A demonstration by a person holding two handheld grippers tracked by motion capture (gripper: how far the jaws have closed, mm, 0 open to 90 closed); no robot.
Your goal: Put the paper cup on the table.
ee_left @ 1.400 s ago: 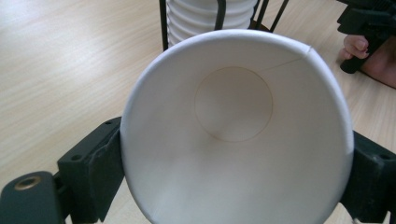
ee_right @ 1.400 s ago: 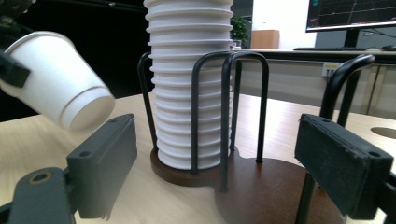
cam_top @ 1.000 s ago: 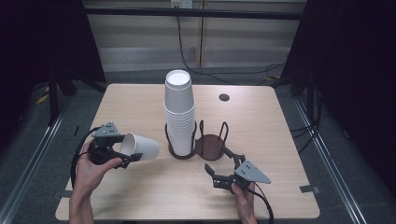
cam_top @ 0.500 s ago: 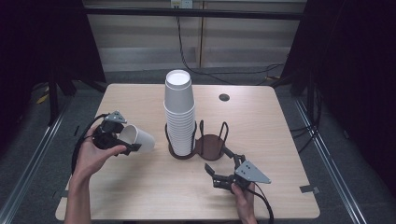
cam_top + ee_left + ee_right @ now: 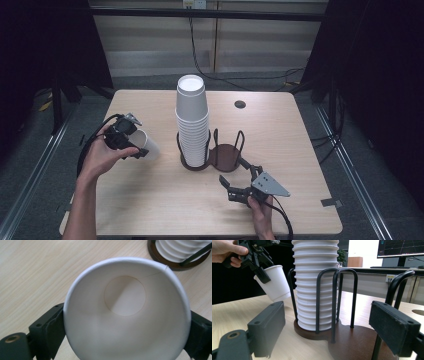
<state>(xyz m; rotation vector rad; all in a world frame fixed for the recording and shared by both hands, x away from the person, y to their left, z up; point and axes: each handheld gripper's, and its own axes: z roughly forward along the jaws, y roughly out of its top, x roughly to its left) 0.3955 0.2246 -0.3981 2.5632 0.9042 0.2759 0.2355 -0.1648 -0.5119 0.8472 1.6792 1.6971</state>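
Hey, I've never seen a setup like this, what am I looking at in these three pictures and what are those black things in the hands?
A person sits at a wooden table and holds a hand-operated claw in each hand; there is no robot arm. The high view looks down from above the person's side. The other two pictures come from small cameras riding on each claw, looking along its black jaws.

The left claw is shut on a white paper cup, held tilted above the table; its own camera looks straight into the cup's open mouth. The right claw is open and holds nothing; it sits close to a dark brown cup holder with black wire hoops. One side of the holder carries a tall stack of white cups; the other side is free. A small dark round spot lies near the far edge.
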